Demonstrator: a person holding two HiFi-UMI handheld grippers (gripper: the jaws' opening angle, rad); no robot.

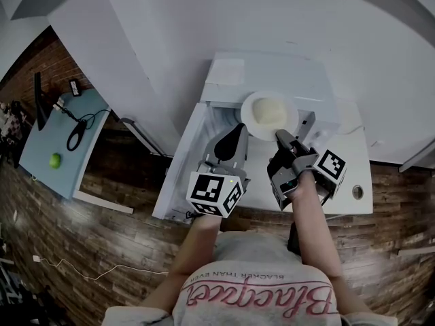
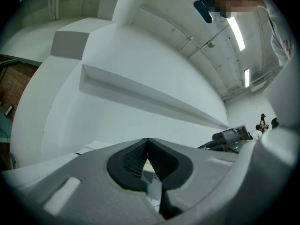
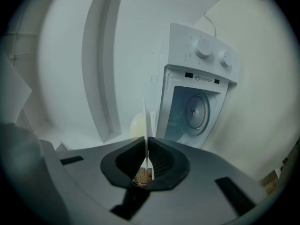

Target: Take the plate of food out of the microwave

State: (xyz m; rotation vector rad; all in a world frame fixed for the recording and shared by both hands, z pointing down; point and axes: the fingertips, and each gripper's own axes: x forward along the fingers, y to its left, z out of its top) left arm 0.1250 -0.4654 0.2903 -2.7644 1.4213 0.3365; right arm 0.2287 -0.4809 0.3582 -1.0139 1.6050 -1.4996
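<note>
A white plate [image 1: 253,114] with a pale mound of food [image 1: 270,110] hangs level just in front of the white microwave [image 1: 272,80]. My right gripper [image 1: 281,136] is shut on the plate's near rim. In the right gripper view the plate [image 3: 146,125] shows edge-on between the pads, with the food [image 3: 137,124] behind it. The microwave's open cavity [image 3: 192,111] and its knobs [image 3: 204,47] lie beyond. My left gripper [image 1: 240,129] is beside the plate's left edge, tips together and holding nothing. In its own view the left gripper [image 2: 148,141] faces a bare white wall.
The microwave's door [image 1: 194,151] stands swung open at the left, beside my left gripper. The microwave rests on a white counter [image 1: 353,182]. A blue-grey table [image 1: 47,168] at far left carries a green ball [image 1: 54,159] and a black cable [image 1: 76,134]. Wood-pattern floor lies below.
</note>
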